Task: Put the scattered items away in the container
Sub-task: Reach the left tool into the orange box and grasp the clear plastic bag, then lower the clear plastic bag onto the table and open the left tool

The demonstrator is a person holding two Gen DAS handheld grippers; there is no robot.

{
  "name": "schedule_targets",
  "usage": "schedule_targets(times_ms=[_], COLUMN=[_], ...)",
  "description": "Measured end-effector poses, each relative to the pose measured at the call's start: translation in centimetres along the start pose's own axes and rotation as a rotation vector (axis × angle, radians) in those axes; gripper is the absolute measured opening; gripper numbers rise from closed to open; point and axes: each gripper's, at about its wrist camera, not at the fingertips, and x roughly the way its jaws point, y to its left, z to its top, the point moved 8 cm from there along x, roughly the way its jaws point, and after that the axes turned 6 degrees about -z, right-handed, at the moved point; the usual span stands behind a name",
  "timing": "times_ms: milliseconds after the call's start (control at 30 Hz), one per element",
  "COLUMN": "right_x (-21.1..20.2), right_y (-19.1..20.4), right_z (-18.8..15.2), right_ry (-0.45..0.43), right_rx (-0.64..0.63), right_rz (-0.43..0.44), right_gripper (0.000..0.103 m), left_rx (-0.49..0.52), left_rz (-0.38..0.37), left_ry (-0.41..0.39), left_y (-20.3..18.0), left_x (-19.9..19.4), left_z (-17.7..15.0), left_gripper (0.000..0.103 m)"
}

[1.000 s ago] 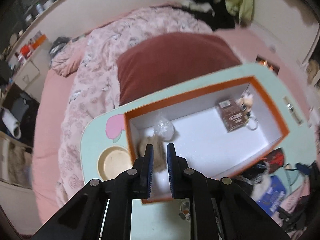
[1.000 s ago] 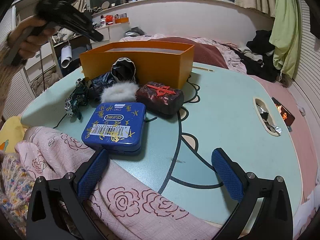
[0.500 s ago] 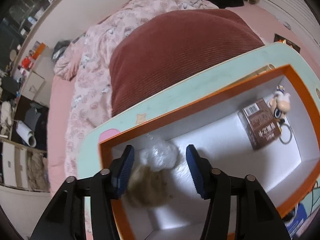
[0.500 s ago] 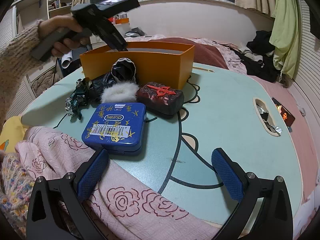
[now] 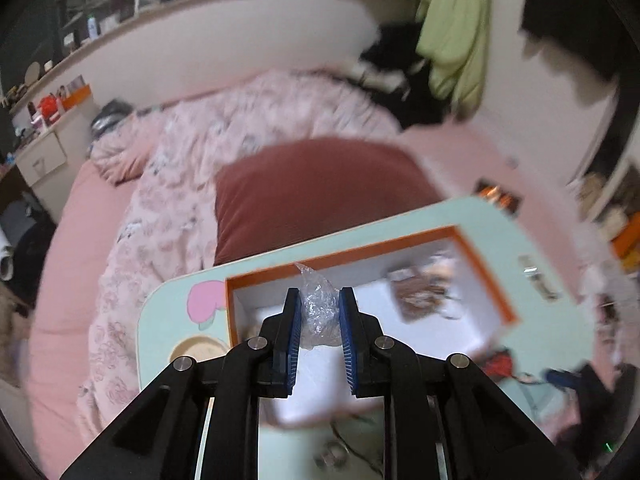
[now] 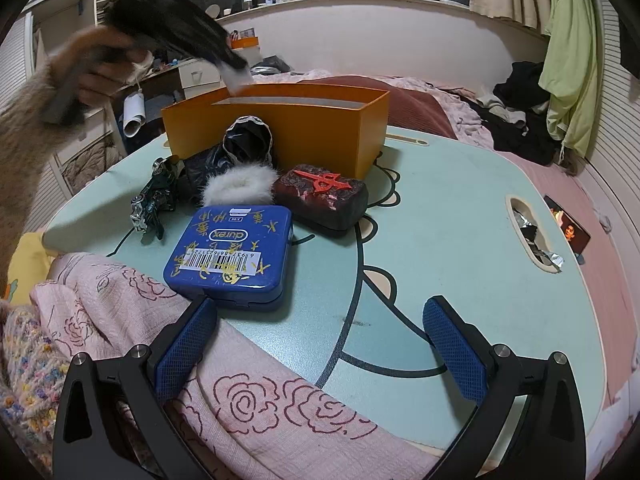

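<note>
My left gripper (image 5: 320,296) is shut on a crumpled clear plastic bundle (image 5: 318,318), held just above the near-left corner of the orange box (image 5: 486,276). A blurred brown packet (image 5: 420,292) lies on the box's white floor. In the right wrist view the left gripper (image 6: 236,76) hovers blurred over the orange box (image 6: 320,128). In front of the box lie a blue tin (image 6: 232,252), a dark red case (image 6: 324,196), a white fur piece (image 6: 240,184), a black pouch (image 6: 248,144) and a toy car (image 6: 154,196). My right gripper (image 6: 320,344) stands open and holds nothing.
The mint-green table (image 6: 440,208) has a slot with foil scraps (image 6: 528,232) at its right edge. A pink rose-print quilt (image 6: 240,400) covers the table's near edge under my right gripper. A round dish (image 5: 200,350) sits left of the box, a maroon cushion (image 5: 316,196) behind it.
My left gripper opened low inside the box around the clear plastic bundle, then closed on it and rose with it. The right gripper and the items on the table stayed put.
</note>
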Motion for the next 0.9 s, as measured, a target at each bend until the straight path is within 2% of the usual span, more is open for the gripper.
schedule_targets(times_ms=[100, 267, 433, 567, 633, 667, 700, 767, 867, 900], right_x=[0.0, -0.1, -0.1, -0.1, -0.1, -0.1, -0.2, -0.2, -0.2, -0.2], right_y=[0.0, 0.0, 0.0, 0.0, 0.0, 0.0, 0.0, 0.0, 0.1, 0.1], right_z=[0.0, -0.1, 0.0, 0.1, 0.0, 0.0, 0.0, 0.0, 0.0, 0.0], right_ry=[0.0, -0.001, -0.002, -0.002, -0.003, -0.003, -0.003, -0.003, -0.004, -0.004], right_rx=[0.0, 0.001, 0.001, 0.001, 0.002, 0.002, 0.002, 0.002, 0.003, 0.003], right_rz=[0.0, -0.001, -0.001, -0.001, -0.001, -0.001, -0.001, -0.001, -0.002, -0.002], right_gripper=[0.103, 0.103, 0.103, 0.103, 0.103, 0.103, 0.103, 0.103, 0.103, 0.103], left_rx=[-0.018, -0.09, -0.227, -0.268, -0.266, -0.267, -0.271, -0.281, -0.283, -0.276], left_rz=[-0.005, 0.083, 0.053, -0.023, -0.037, -0.046, -0.054, -0.063, -0.052, -0.041], left_ry=[-0.029, 0.004, 0.019, 0.01, -0.006, -0.023, -0.048, -0.087, -0.112, -0.111], left_y=[0.2, 2.1, 3.2, 2.1, 1.2, 1.0, 0.8, 0.7, 0.8, 0.8], left_x=[-2.8, -3.2, -1.5, -0.4, -0.4, -0.6, -1.0, -1.8, -2.7, -2.7], left_z=[-3.5, -10.1, -14.3, -14.8, -14.6, -14.4, -14.2, -14.2, -15.1, -15.6], left_gripper=[0.018, 0.018, 0.018, 0.019, 0.027, 0.038, 0.042, 0.059, 0.076, 0.078])
